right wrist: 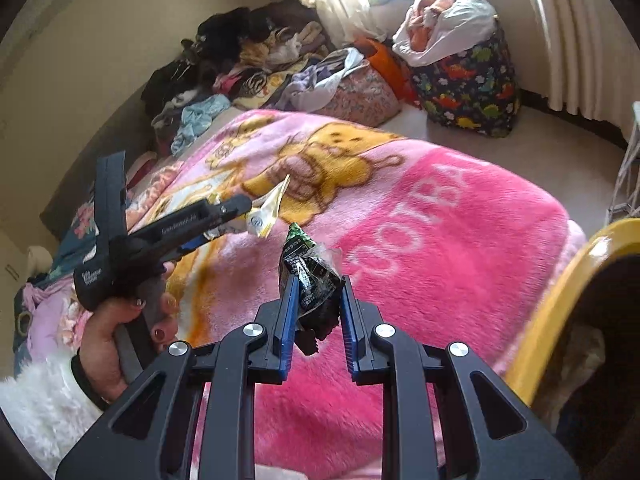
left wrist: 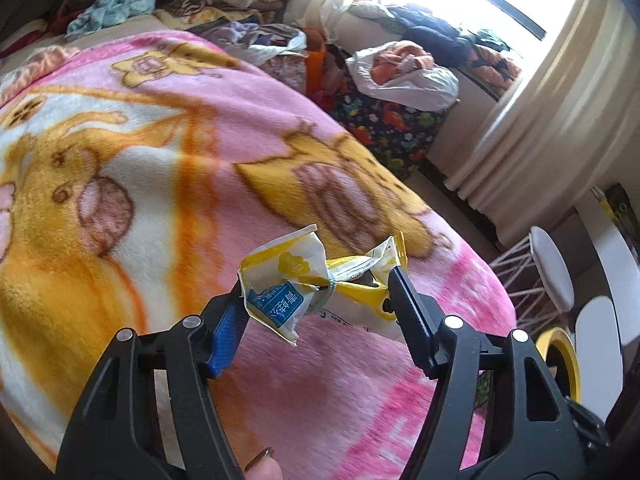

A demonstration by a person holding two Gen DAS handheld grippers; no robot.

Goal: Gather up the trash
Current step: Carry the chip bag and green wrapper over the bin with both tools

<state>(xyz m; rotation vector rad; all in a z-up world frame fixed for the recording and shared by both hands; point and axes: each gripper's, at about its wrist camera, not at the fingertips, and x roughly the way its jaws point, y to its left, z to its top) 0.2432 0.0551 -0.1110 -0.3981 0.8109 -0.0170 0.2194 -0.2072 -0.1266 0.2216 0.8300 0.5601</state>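
Observation:
My left gripper (left wrist: 318,286) is shut on a crumpled yellow and white wrapper (left wrist: 304,276) and holds it above the pink blanket (left wrist: 160,140). The same gripper (right wrist: 244,204) and wrapper (right wrist: 266,212) show at the left of the right wrist view. My right gripper (right wrist: 318,300) is shut on a crumpled black and green wrapper (right wrist: 312,276), held above the blanket (right wrist: 440,220). A yellow-rimmed bin (right wrist: 560,292) stands close at the right; its rim also shows in the left wrist view (left wrist: 560,356).
Piles of clothes (right wrist: 248,64) lie at the far end of the bed. A dinosaur-print bag (right wrist: 472,80) with a white plastic bag (right wrist: 452,28) on top stands by the curtain (right wrist: 580,40). A white wire rack (left wrist: 532,272) stands near the bin.

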